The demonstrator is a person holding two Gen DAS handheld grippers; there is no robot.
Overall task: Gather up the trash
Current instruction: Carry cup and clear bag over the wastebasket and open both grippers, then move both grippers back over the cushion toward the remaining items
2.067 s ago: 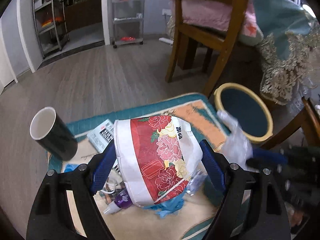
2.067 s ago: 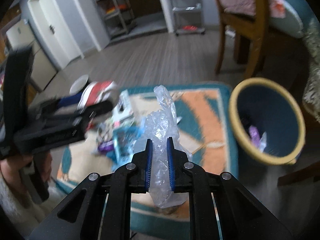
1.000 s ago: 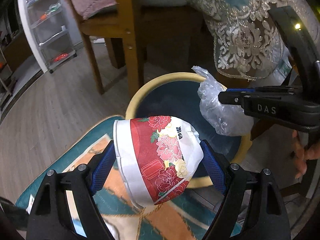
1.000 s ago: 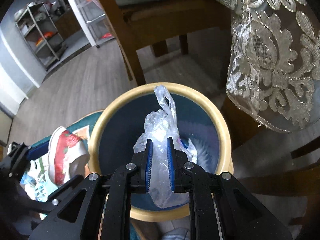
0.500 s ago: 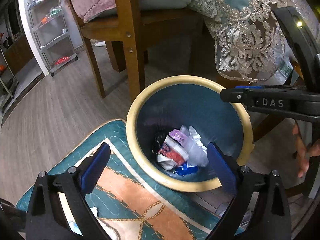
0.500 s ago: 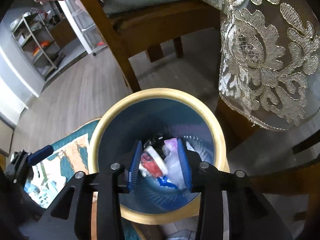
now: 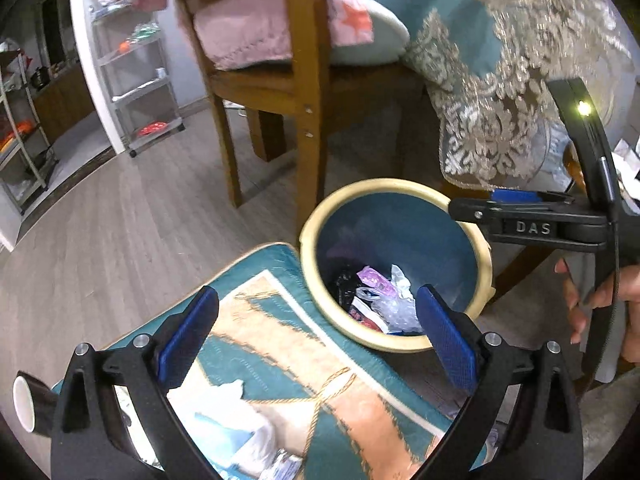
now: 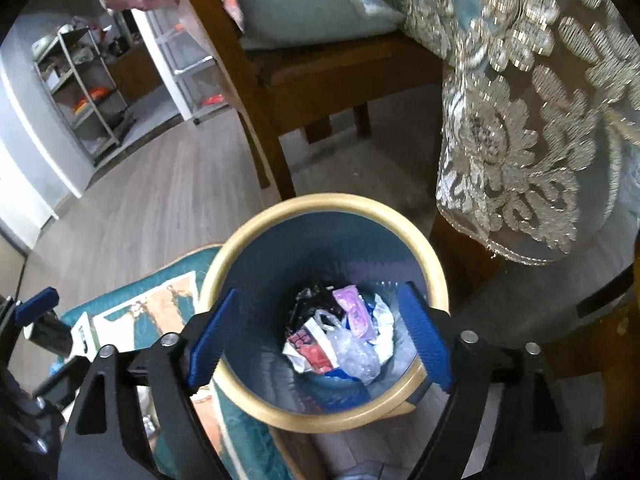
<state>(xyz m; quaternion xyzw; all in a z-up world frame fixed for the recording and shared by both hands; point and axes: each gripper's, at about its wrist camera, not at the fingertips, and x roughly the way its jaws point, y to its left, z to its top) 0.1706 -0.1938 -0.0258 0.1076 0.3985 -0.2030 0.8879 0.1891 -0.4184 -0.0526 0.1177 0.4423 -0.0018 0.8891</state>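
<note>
A blue trash bin with a yellow rim (image 7: 400,188) (image 8: 320,204) stands on the floor beside a patterned rug. Inside lie a red and white paper bowl (image 8: 310,350), a clear plastic bag (image 8: 354,354) (image 7: 394,308) and other wrappers. My left gripper (image 7: 316,338) is open and empty over the rug, just left of the bin. My right gripper (image 8: 320,338) is open and empty right above the bin; it also shows in the left wrist view (image 7: 520,216). White and blue litter (image 7: 232,428) lies on the rug under my left gripper.
A wooden chair (image 7: 304,92) with pink cushions stands behind the bin. A lace-edged teal tablecloth (image 8: 540,120) hangs at the right. A black cup (image 7: 32,404) lies at the rug's left edge. Metal shelves (image 7: 136,72) stand at the far wall.
Both grippers carried their items over the bin and opened. The paper bowl and the plastic bag dropped into the bin. My left gripper has since pulled back to the left.
</note>
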